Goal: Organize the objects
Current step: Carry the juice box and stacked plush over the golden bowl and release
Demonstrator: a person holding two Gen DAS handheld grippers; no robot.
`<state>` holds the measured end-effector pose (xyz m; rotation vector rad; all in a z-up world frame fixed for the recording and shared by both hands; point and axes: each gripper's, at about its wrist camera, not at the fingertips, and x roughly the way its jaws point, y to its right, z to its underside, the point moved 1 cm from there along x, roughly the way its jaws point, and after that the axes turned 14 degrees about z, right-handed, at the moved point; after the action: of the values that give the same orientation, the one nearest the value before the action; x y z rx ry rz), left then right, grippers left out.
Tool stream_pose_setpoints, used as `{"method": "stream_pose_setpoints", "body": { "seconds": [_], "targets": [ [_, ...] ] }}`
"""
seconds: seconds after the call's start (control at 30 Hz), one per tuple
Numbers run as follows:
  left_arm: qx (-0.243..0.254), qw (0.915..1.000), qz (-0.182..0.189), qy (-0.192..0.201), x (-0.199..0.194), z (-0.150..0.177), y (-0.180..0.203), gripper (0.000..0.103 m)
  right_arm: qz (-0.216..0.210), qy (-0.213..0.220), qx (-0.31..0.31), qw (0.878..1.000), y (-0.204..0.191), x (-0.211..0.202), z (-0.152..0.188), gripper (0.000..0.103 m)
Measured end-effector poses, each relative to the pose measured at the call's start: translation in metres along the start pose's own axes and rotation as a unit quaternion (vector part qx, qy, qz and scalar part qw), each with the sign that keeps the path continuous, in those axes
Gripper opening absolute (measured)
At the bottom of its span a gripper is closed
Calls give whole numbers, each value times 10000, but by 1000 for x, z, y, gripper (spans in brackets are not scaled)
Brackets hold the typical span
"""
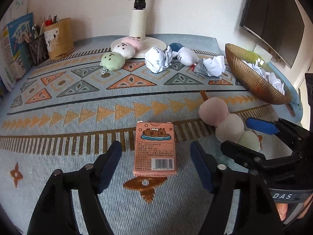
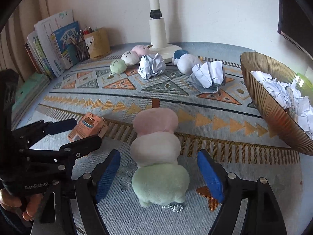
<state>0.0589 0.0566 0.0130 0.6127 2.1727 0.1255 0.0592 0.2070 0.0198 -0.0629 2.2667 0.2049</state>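
Note:
A pink card box (image 1: 155,149) lies flat on the patterned cloth, between the open fingers of my left gripper (image 1: 156,156); it also shows in the right wrist view (image 2: 88,127). A plush skewer of pink, white and green balls (image 2: 157,152) lies between the open fingers of my right gripper (image 2: 158,170); it also shows in the left wrist view (image 1: 227,124). Neither gripper touches its object. A second plush skewer (image 1: 121,53), a blue-white plush (image 1: 184,54) and two crumpled paper balls (image 1: 157,59) (image 1: 212,66) lie at the back.
A ribbed gold bowl (image 2: 272,105) with crumpled paper stands at the right. A white lamp base (image 1: 151,47) stands at the back. Pen holders (image 1: 56,39) and books (image 2: 52,45) stand at the back left. A dark monitor (image 1: 273,19) hangs at the right.

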Motion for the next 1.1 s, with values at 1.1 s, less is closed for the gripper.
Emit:
{"method": "stream_pose_setpoints", "body": {
  "seconds": [1.1],
  "targets": [
    [283,9980,-502,242,-7,2,17,38,-153,163,298,9993,10,-10,2,50]
  ]
}}
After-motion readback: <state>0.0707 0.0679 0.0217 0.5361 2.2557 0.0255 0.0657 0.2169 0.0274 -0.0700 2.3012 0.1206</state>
